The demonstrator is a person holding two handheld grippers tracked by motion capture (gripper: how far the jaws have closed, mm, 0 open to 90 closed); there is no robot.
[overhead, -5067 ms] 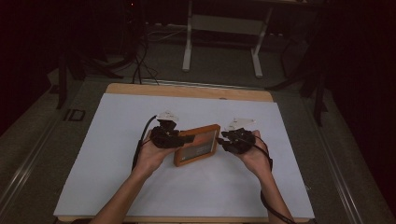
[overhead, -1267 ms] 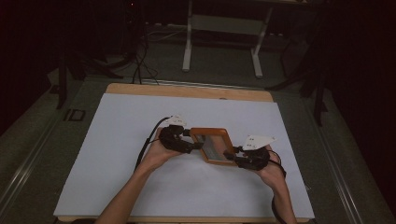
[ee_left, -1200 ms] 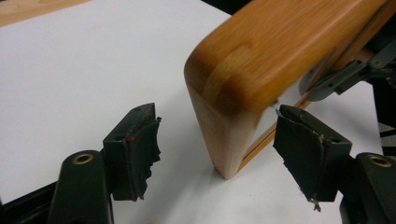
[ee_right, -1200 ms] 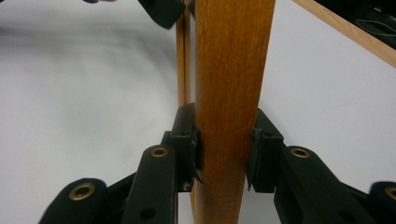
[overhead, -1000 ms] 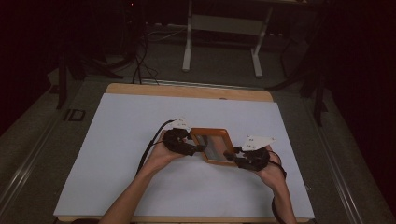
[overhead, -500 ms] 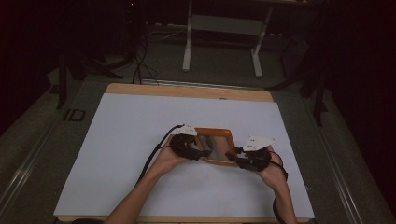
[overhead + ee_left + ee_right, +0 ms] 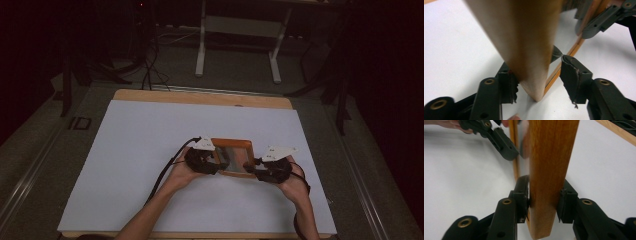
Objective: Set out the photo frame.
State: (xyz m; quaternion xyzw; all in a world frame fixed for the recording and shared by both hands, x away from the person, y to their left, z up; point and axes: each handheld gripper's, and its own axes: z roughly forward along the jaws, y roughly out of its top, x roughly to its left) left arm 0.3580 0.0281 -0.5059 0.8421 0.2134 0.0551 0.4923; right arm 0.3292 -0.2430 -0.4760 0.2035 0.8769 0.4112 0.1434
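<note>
A wooden picture frame with a glass pane is held over the white table cover. My left gripper is at its left side. In the left gripper view the frame's corner stands between the jaws of the left gripper. They have just been closing, with a gap still at the right pad. My right gripper holds the frame's right side. In the right gripper view the jaws of the right gripper have just eased wider, with both pads still against the wooden rail.
The white cover lies on a wooden table whose edge shows at the back. Beyond it, a metal stand and cables are on the dark floor. The person's forearms come in from the bottom.
The left hand has moved right and nearer, down onto the frame's left side, its jaws narrowing around the corner. The right hand has stayed put. Earlier the frame was tilted; now it sits squarer.
</note>
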